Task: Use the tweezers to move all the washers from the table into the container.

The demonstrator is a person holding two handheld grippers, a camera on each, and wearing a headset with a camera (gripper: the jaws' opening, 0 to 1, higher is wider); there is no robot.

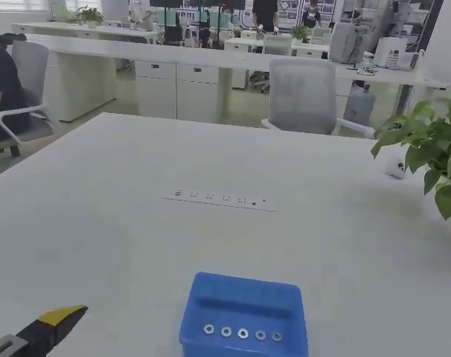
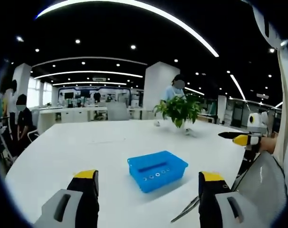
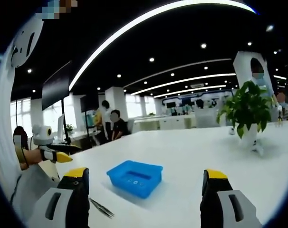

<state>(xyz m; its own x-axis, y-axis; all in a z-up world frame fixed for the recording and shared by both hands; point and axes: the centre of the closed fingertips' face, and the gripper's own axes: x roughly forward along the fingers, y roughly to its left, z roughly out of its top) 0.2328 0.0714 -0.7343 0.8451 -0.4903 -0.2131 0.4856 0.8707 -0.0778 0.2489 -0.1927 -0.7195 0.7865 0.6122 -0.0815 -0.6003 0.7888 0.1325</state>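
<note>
Tweezers (image 3: 101, 208) near container (image 1: 244, 287) holding five washers (image 1: 242, 332)

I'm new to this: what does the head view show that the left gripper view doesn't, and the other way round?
Head view, not the other: the socket strip set into the table, outlets plain. Left gripper view, not the other: its own two fingers standing apart, the tweezers lying beside one, the right gripper at the right edge, ceiling lights. Both: the blue container holding five washers in a row, the leafy plant.
</note>
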